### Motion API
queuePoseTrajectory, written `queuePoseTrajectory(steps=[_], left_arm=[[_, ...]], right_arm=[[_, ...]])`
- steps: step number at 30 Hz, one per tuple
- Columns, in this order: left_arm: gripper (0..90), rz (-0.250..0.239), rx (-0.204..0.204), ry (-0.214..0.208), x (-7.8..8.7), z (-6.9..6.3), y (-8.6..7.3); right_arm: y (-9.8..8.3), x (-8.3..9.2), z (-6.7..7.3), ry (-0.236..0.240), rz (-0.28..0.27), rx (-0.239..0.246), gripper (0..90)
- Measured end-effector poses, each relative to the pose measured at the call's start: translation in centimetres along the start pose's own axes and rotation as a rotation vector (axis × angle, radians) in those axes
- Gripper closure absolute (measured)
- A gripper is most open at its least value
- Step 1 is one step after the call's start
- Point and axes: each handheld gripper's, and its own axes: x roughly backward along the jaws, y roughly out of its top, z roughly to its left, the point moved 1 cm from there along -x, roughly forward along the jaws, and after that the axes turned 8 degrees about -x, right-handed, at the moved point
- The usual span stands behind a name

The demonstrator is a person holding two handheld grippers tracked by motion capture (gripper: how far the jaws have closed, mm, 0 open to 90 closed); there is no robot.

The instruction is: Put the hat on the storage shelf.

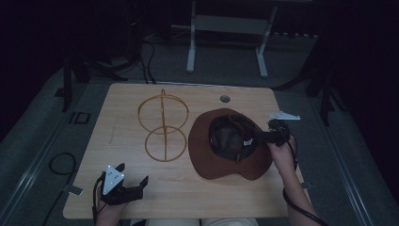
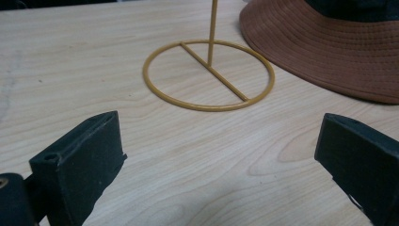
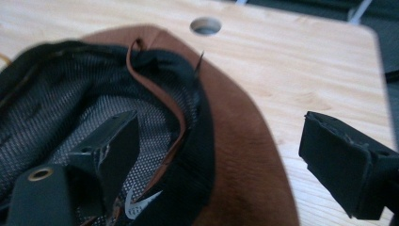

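Note:
A brown brimmed hat [image 1: 207, 157] lies upside down on the right half of the wooden table [image 1: 188, 197], its dark mesh lining [image 3: 70, 108] facing up. To its left a gold wire hat stand [image 1: 163, 123] rises from a ring base [image 2: 214, 72]. My right gripper [image 1: 251, 139] is open at the hat's right side. In the right gripper view [image 3: 221, 125] one jaw sits inside the crown and the other hangs over the brim [image 3: 235, 155]. My left gripper [image 1: 133, 173] rests open near the front left edge, its jaws [image 2: 220, 120] wide apart and facing the stand and the hat brim [image 2: 329, 47].
A round cable hole [image 1: 225, 99] is cut in the table behind the hat and appears as a cable hole [image 3: 205, 25] in the right gripper view. Beyond the far edge stand white frame legs [image 1: 190, 56] on a grey floor. A dark cable [image 1: 61, 162] loops on the floor at left.

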Motion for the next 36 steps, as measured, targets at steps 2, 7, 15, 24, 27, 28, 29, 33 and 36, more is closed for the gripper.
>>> queuePoseTrajectory(steps=[2, 7, 15, 24, 27, 28, 29, 33, 36], left_arm=[[1.9, 0.001, -0.001, 0.004, 0.0, 0.0, 0.0], [1.9, 0.018, -0.002, -0.009, 0.0, 0.1, 0.0], [1.9, 0.025, -0.007, -0.022, -0.2, -0.1, 0.0], [2.1, 0.026, -0.001, -0.024, -0.2, 0.0, 0.0], [2.2, 0.028, 0.004, -0.029, -0.2, 0.0, -0.1], [2.2, 0.029, 0.004, -0.030, -0.2, 0.0, -0.1], [2.2, 0.029, 0.006, -0.034, -0.2, 0.0, -0.1], [4.5, 0.028, 0.001, -0.033, -0.2, -0.1, -0.1], [4.5, 0.020, 0.006, -0.030, -0.2, 0.0, 0.0]], right_arm=[[0.0, -0.7, 0.0, 0.010, 0.026, -0.017, 10.8], [0.2, -2.0, -0.2, -0.030, 0.026, -0.011, 11.4], [-0.3, -5.0, -0.6, -0.035, 0.192, -0.001, 32.4], [-0.5, -6.3, 0.5, -0.145, 0.213, 0.072, 51.9], [-0.5, -6.5, 1.0, -0.214, 0.217, 0.121, 64.0], [-0.6, -6.5, 1.0, -0.227, 0.212, 0.136, 67.2], [-0.7, -6.5, 1.0, -0.238, 0.203, 0.140, 70.9], [-0.9, -6.1, 1.3, -0.278, 0.137, 0.153, 81.2], [-0.6, -5.4, 1.3, -0.266, 0.101, 0.131, 84.4]])
